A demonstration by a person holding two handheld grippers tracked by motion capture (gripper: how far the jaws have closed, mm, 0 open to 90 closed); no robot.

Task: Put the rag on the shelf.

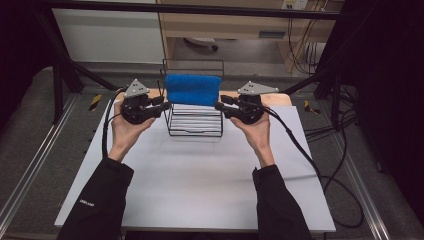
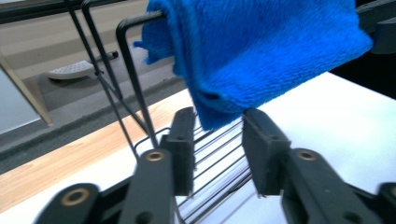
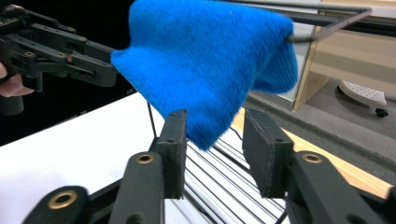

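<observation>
While the blue microfibre cloth (image 1: 193,89) hangs over the wire rack's (image 1: 195,120) top bar at 12 o'clock on the counter (image 1: 200,175), left gripper (image 1: 161,102) and right gripper (image 1: 220,106) flank it, jaws parted, empty. Risk: an uneven pull could tip the light rack or snag the cloth.

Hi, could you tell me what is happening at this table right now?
A person holds a gripper in each hand at either end of a blue towel draped over the top bar of a black wire rack on the white table. The left gripper and right gripper both have their jaws open, each with a lower corner of the towel hanging at or just above the gap. Neither has closed on it yet.
</observation>
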